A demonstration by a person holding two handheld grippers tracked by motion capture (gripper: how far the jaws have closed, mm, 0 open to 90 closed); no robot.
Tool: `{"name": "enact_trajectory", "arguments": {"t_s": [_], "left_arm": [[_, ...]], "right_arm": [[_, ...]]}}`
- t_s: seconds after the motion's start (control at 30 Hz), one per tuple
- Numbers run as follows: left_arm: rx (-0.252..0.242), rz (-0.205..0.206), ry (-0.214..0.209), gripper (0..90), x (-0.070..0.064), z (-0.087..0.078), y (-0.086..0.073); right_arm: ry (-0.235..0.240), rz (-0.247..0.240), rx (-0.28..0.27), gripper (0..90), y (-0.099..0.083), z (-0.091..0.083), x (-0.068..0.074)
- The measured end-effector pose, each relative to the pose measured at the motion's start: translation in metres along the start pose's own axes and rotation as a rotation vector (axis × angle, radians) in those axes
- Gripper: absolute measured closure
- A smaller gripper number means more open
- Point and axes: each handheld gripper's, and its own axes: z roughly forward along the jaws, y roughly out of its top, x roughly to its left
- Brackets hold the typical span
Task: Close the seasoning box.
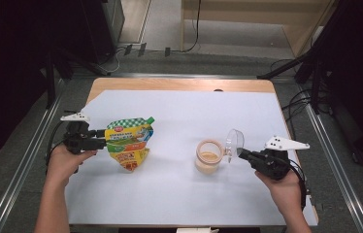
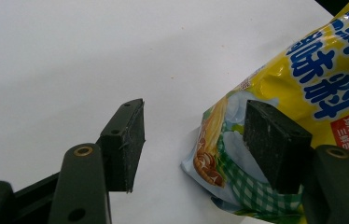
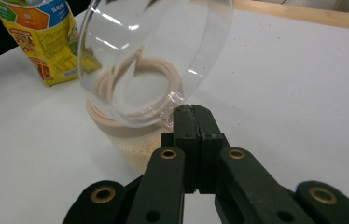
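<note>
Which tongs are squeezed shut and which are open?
The right tongs are shut, pinching the jar's clear lid. The left tongs are open, beside the yellow pouch.

A wooden table [image 1: 179, 84] carried a white sheet [image 1: 179, 194] that covered nearly all of its top, leaving a bare strip along the far edge. On the sheet a yellow spouted pouch [image 1: 130, 143] stood at the left. A small jar [image 1: 208, 156] with pale contents stood right of centre.

Bright even overhead light on white table cover [image 1: 179, 194], dark surroundings; glare on clear lid [image 3: 156, 56]; soft, slightly blurred high view
</note>
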Motion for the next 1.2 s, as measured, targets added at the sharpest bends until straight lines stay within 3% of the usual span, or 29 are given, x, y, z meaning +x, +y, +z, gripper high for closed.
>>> {"name": "enact_trajectory", "arguments": {"t_s": [0.5, 0.93, 1.2], "left_arm": [[0.008, -0.002, -0.019, 38.9, -0.001, 0.003, 0.0], [0.015, -0.002, -0.023, 38.8, 0.0, 0.004, 0.0], [0.014, -0.004, -0.019, 38.8, 0.0, 0.004, 0.0]], "right_arm": [[0.012, -0.02, -0.02, 90.0, 0.002, 0.0, 0.008], [0.063, -0.045, -0.036, 89.8, 0.006, 0.0, 0.024], [0.05, -0.047, -0.02, 79.2, 0.002, -0.002, 0.018]]}}
